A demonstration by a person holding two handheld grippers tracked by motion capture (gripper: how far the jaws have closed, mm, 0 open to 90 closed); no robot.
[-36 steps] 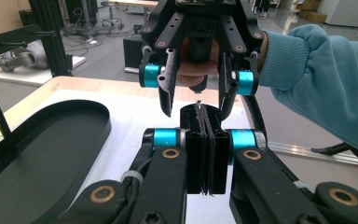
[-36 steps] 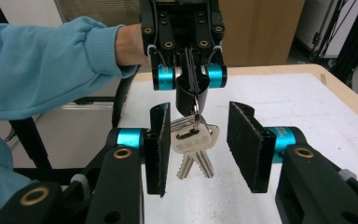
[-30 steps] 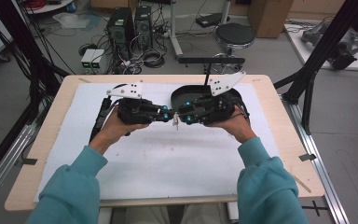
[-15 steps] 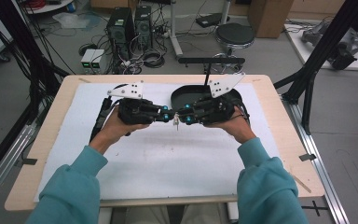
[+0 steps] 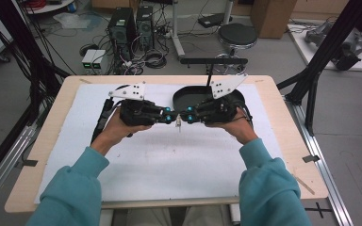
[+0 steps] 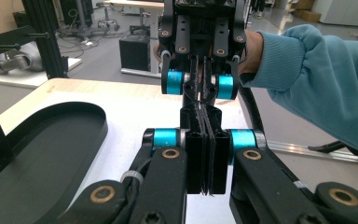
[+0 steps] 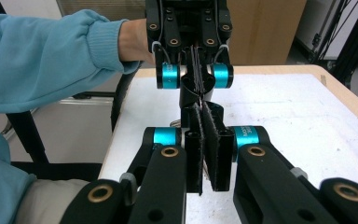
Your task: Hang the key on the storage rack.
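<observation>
The teal sleeves come in from the near edge of the counter (image 5: 66, 141), and each hand is wrapped round its tool. The left gripper (image 5: 173, 117) and the right gripper (image 5: 185, 117) are held tip to tip above the middle of the white mat (image 5: 169, 169). A small pale piece (image 5: 179, 125) hangs just under the point where the tips meet, clear of the mat.

In the left gripper view, that gripper (image 6: 204, 140) has its jaws pressed flat together. In the right gripper view, the right gripper (image 7: 205, 135) has its jaws very narrow, with a thin wedge of gap between the pads. The piece is too small to tell which pair actually clamps it.

Just behind the grippers lies an empty black tray (image 5: 184, 96) on the far part of the mat.

This looks like a hand-over, or a pulling-apart, of the small piece in mid-air. The next move probably calls for one pair to hold firm while the other lets go or draws straight back. The piece should then be carried the short way to the tray without twisting it loose.
</observation>
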